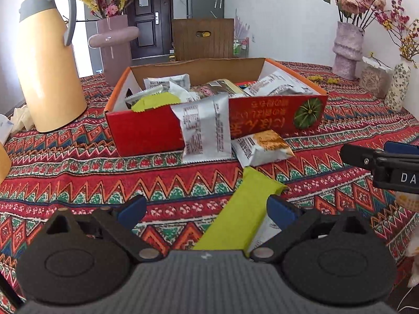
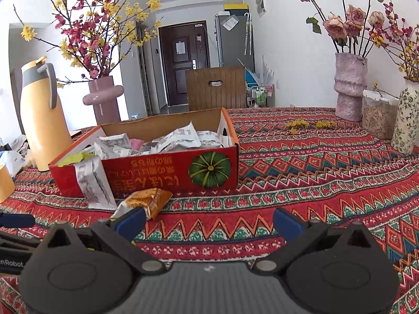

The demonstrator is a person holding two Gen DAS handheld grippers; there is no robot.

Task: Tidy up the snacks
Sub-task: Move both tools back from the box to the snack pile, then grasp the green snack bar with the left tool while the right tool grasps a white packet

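Note:
A red cardboard box point(image 1: 146, 128) with a pumpkin picture holds several snack packets; it also shows in the right wrist view point(image 2: 170, 175). A silver packet point(image 1: 204, 128) leans against its front, and an orange-and-white packet point(image 1: 262, 146) lies beside it on the cloth, seen also in the right wrist view point(image 2: 149, 201). A green packet point(image 1: 241, 212) lies between the fingers of my open left gripper point(image 1: 205, 210), nearer the right finger. My right gripper point(image 2: 209, 222) is open and empty above the cloth, right of the orange packet.
A yellow thermos jug point(image 1: 44, 60) stands left of the box, with a pink vase point(image 1: 115, 47) behind it. Flower vases point(image 2: 351, 86) and a jar point(image 2: 377, 117) stand at the far right. A patterned tablecloth point(image 2: 314, 170) covers the table.

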